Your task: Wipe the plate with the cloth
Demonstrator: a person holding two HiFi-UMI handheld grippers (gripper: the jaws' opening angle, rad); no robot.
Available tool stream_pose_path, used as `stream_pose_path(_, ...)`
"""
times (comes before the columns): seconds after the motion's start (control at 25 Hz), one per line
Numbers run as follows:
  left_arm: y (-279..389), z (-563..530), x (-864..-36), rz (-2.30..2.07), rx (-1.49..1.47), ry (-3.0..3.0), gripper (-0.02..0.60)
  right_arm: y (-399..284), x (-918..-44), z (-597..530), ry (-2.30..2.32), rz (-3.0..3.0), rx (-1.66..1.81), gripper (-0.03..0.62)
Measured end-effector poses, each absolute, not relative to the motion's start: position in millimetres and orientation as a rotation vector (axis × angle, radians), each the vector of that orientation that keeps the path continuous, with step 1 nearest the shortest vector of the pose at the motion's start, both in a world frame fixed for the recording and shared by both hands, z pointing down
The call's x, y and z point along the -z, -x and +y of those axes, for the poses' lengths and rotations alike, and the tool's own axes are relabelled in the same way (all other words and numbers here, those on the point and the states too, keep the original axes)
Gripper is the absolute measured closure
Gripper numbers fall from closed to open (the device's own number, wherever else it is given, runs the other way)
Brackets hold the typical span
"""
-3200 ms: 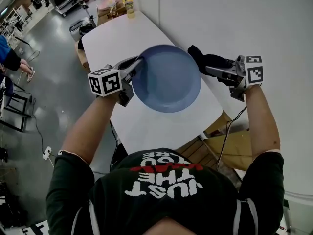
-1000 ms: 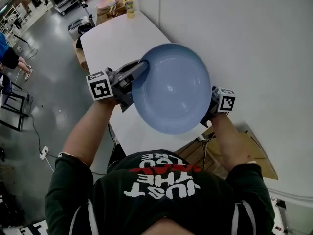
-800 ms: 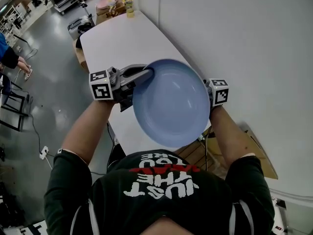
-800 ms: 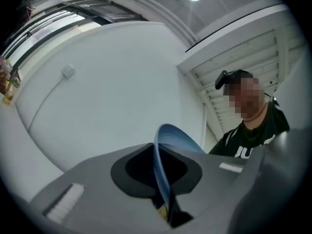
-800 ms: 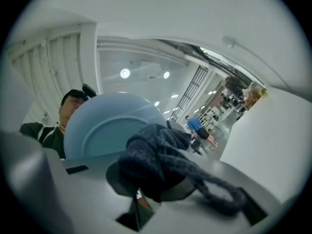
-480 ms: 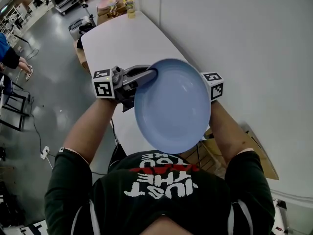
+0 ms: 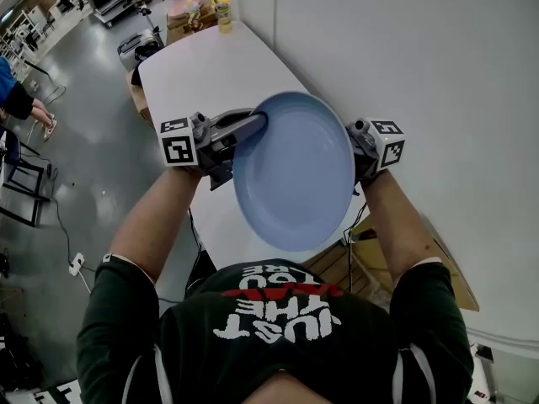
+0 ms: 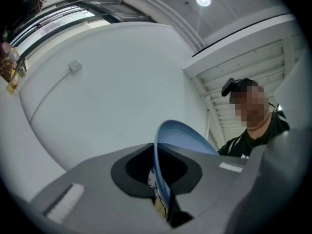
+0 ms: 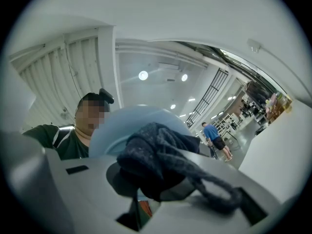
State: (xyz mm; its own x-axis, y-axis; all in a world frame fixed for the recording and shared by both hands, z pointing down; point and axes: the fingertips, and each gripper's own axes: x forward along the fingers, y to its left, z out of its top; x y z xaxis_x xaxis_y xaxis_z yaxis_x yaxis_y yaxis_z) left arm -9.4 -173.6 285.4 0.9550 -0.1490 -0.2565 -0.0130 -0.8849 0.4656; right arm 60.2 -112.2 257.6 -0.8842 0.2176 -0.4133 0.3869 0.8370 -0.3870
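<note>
The left tongs (image 8: 158,191) pinch the rim of the pale blue round plate (image 7: 295,171), tilted above the white table (image 7: 194,66) at its near edge. The right tongs (image 9: 146,194), clamping the dark knitted cloth (image 9: 161,152), sit apparently just behind the plate's right rim.

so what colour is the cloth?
The cloth is dark grey; clearest in the right gripper view.
</note>
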Motion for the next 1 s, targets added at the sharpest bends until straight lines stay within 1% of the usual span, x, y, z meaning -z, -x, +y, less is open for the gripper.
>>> stream_pose_path(0.44,22.3,-195.4,-297.6,-0.390,0.405,-2.567,0.552,-88.7,-235.2,-81.6,-0.501,2.653,0.565,0.546)
stream_pose_path(0.64,29.1,-203.9,-301.4,-0.450,0.470,-2.497,0.548,-85.2,-240.9,-66.5,-0.560,2.643,0.578,0.546)
stream_pose_path(1.0,29.4,-204.6,-288.2,-0.422,0.609,-2.399,0.545,-67.9,-253.1,-44.1,-0.658,2.658,0.634,0.546)
